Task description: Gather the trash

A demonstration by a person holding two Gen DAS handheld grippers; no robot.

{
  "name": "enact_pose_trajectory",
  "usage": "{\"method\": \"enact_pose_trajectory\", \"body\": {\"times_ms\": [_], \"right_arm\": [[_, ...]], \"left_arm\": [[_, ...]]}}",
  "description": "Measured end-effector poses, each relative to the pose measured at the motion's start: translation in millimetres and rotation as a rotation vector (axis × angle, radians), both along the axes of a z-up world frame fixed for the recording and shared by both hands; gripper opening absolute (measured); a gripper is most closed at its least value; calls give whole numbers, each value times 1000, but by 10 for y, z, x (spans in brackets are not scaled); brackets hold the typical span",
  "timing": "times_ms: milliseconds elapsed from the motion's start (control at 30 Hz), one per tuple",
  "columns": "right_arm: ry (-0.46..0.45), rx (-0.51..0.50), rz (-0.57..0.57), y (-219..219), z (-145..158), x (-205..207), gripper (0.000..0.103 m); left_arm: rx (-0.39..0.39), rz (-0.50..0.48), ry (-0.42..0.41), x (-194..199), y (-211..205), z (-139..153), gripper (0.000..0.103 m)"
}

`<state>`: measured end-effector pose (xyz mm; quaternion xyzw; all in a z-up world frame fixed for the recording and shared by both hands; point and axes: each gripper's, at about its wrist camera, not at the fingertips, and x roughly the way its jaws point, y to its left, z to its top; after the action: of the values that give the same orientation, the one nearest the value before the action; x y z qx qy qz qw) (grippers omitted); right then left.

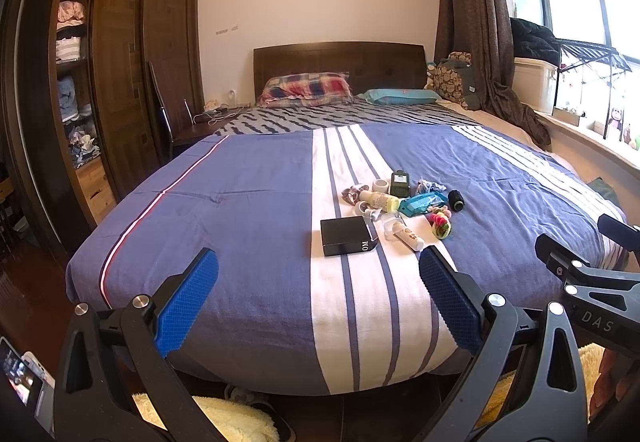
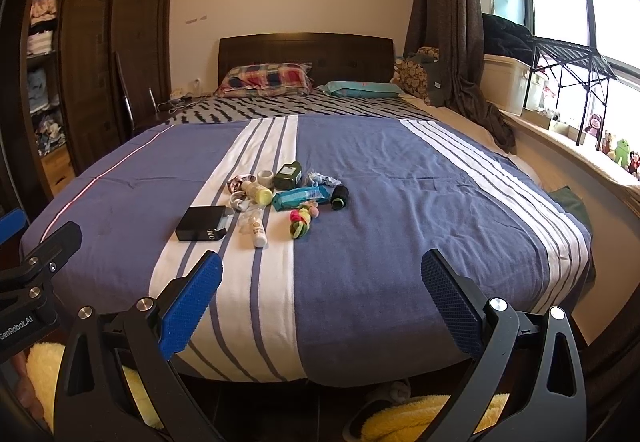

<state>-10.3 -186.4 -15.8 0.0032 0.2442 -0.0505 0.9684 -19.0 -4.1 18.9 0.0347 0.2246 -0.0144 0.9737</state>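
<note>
Left gripper: fingers spread wide and empty, held off the near foot of the bed; probably a starting stance, since nothing is within reach yet.
Box: black, flat, nearest of the pile, lying on the white stripe; likely the first thing either gripper meets.
Tubes and bottles: a white tube just right of the box, a yellow-capped bottle behind it, a dark green bottle farthest back beside a small white jar; all lie loose, as if dumped together for sorting.
Packet: teal, crumpled, mid-pile; the likeliest trash, by the look of it.
Hair ties: pink and green bundle, right of the tube, apart from it.
Spool: black, at the pile's right edge.
Right gripper: fingers also wide apart, holding nothing, near the foot of the bed and right of the pile.
Bin: none visible in either view, so where the trash goes cannot be told.
Left view only: a phone screen at the near left, and the open wardrobe shelves seen fully.
Right view only: toys on the window sill at far right, and a slipper under the bed's near edge.
</note>
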Motion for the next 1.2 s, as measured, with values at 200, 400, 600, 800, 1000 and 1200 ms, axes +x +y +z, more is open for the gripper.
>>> {"method": "enact_pose_trajectory", "body": {"times_ms": [200,400,600,800,1000,1200], "right_arm": [[-2,2,2,-4,-2,-14,100],[-1,3,3,-6,-4,-14,100],[3,2,7,8,-4,-7,100],[3,4,7,17,0,-3,100],[3,3,8,19,0,0,100],[1,5,6,28,5,8,100]], "left_arm": [[1,4,-5,-11,-3,6,95],[2,2,-5,-15,-5,3,95],[1,3,-3,-14,-6,-3,95],[-4,1,-6,-22,5,-2,95],[-9,5,-7,-20,22,-13,95],[-8,4,-8,-21,22,-8,95]]}}
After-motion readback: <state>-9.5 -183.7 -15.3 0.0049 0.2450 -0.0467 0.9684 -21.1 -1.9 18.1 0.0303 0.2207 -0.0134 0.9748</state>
